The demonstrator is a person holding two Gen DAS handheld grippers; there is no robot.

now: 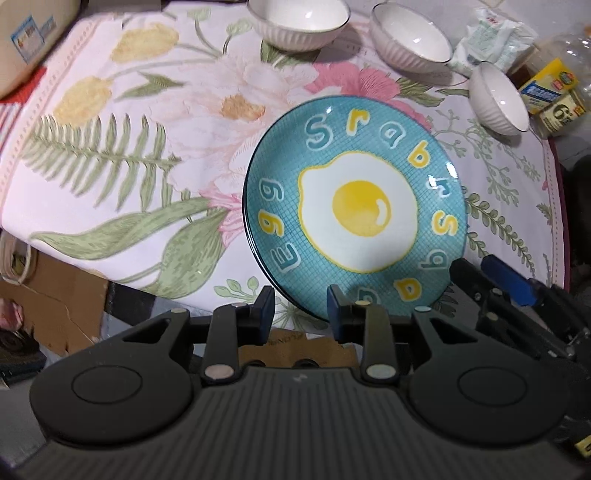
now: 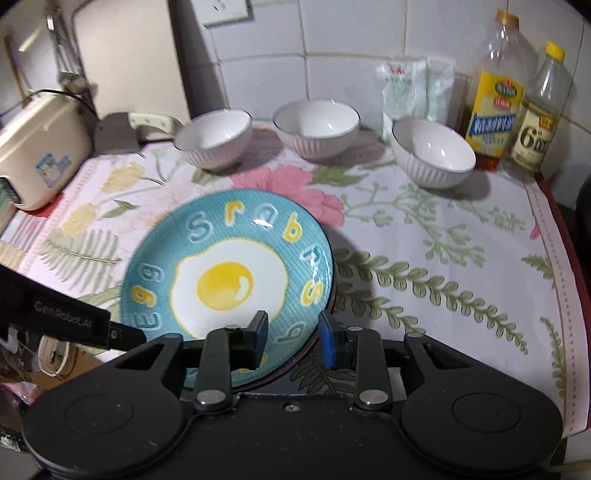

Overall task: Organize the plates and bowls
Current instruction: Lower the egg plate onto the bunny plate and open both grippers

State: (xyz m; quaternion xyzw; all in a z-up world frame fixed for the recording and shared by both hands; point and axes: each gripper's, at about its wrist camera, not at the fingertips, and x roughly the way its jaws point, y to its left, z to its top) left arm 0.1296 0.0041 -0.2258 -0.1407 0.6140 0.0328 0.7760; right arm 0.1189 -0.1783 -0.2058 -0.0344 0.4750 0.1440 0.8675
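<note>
A stack of blue plates with a fried-egg print lies on the floral tablecloth near its front edge. Three white ribbed bowls stand apart at the back: left, middle, right. My left gripper is open and empty at the plates' near rim. My right gripper is open and empty, its jaws over the plates' near right rim. The right gripper's fingers show at the right in the left wrist view.
Two oil bottles and white packets stand at the back right by the tiled wall. A cream appliance sits at the left. The floral cloth covers the table; cardboard boxes lie below its front edge.
</note>
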